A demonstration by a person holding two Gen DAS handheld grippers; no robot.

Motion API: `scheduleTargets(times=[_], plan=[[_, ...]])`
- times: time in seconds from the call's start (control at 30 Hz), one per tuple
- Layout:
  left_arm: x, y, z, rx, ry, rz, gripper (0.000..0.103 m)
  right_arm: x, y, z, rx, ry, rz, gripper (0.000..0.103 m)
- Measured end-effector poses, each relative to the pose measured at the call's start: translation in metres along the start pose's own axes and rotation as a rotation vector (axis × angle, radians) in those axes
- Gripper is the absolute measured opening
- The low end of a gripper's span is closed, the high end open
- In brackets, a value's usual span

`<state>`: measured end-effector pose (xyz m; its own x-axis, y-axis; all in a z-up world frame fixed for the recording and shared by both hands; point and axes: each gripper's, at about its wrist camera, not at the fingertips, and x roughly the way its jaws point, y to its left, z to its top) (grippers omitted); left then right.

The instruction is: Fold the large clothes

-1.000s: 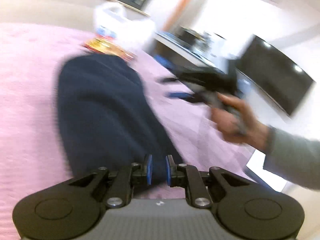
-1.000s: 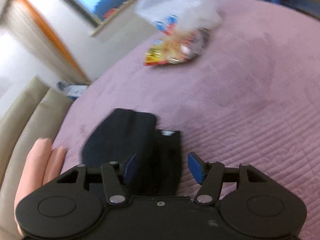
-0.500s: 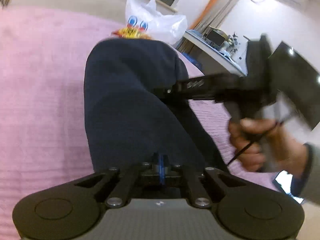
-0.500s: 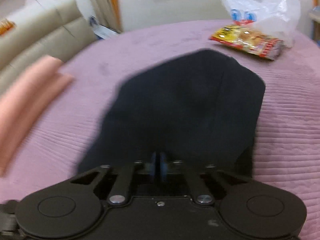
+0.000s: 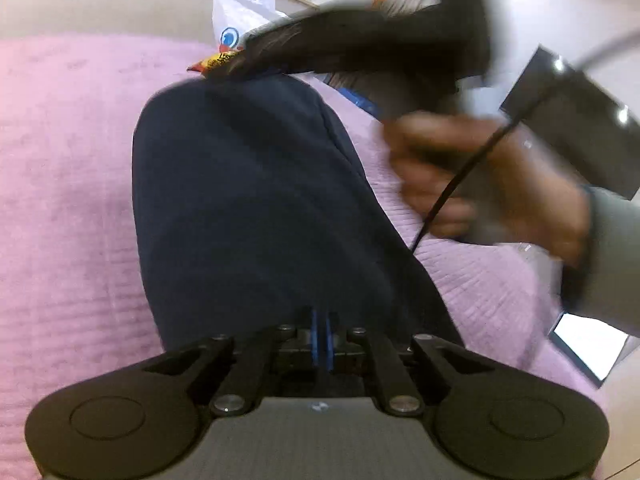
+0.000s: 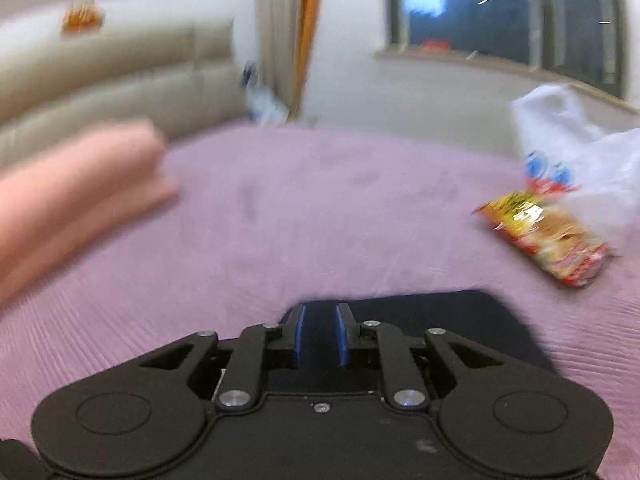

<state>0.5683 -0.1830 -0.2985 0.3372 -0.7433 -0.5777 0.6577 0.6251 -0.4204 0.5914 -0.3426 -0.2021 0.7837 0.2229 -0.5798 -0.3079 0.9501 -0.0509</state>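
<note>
The left hand-held gripper (image 5: 321, 334) pinches the near edge of the navy garment (image 5: 248, 200) on the pink bed (image 5: 64, 184) mid-fold, while the right hand-held gripper (image 6: 319, 336), parted, must regrip

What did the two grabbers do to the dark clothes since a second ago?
The left gripper closed from open onto the near edge of the navy garment. The right gripper clamped it half a second ago, has now opened a little and swung up over the far end. The snack packet and white bag stayed on the pink bedspread.
</note>
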Motion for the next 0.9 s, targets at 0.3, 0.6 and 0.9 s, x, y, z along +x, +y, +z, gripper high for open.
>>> scheduleTargets(times=[0.3, 0.6, 0.9], plan=[[-0.026, 0.021, -0.016, -0.103, -0.021, -0.114, 0.003, 0.027, -0.127, -0.070, 0.269, 0.155, -0.395, 0.065], [-0.045, 0.005, -0.004, -0.064, 0.004, -0.127, 0.005, -0.102, -0.074, -0.067, 0.427, -0.040, -0.092, 0.034], [-0.033, -0.003, -0.052, -0.063, 0.201, 0.020, 0.006, -0.136, -0.029, -0.157, 0.471, 0.225, -0.072, 0.028]])
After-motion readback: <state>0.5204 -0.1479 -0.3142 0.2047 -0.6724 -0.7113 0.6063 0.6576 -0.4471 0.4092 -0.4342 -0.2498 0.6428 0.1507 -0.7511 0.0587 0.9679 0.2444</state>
